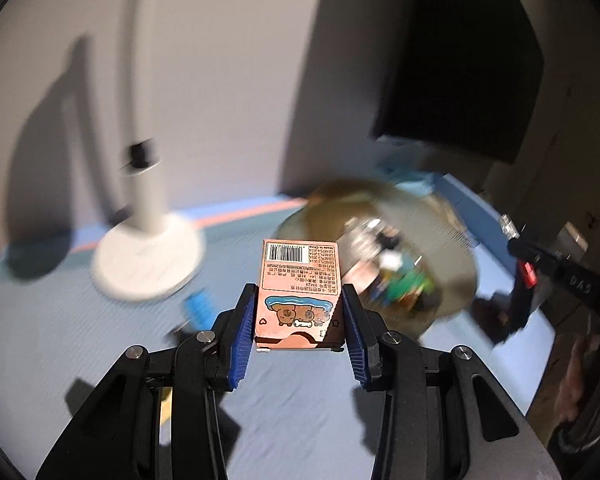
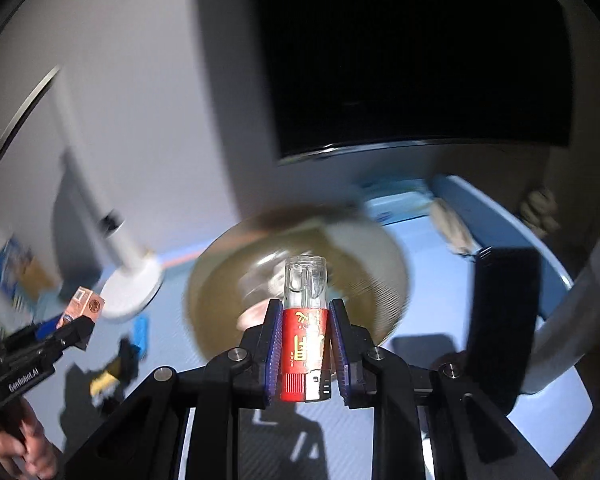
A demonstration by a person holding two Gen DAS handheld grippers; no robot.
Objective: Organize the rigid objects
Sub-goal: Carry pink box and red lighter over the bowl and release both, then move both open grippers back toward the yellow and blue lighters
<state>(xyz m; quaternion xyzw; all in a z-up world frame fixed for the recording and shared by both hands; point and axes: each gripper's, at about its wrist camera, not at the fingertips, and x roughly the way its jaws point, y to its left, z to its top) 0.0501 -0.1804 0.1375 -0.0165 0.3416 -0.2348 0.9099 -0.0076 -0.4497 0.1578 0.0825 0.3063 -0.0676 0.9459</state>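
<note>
The carrying step is in hand: the left gripper (image 1: 299, 316) pinches a pink carton (image 1: 299, 280) and the right gripper (image 2: 305, 344) clamps a red lighter (image 2: 305, 344), both short of the round bowl (image 2: 384, 252). Next, each needs lowering over the bowl before release.

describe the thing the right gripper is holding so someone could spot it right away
Start at the big round tan bowl on the blue table; in front of it the right gripper is shut on a small red stick. It has gold print, a clear cap on top and a ribbed red base. The left gripper's item is different: a flat pink box with a barcode.
</note>
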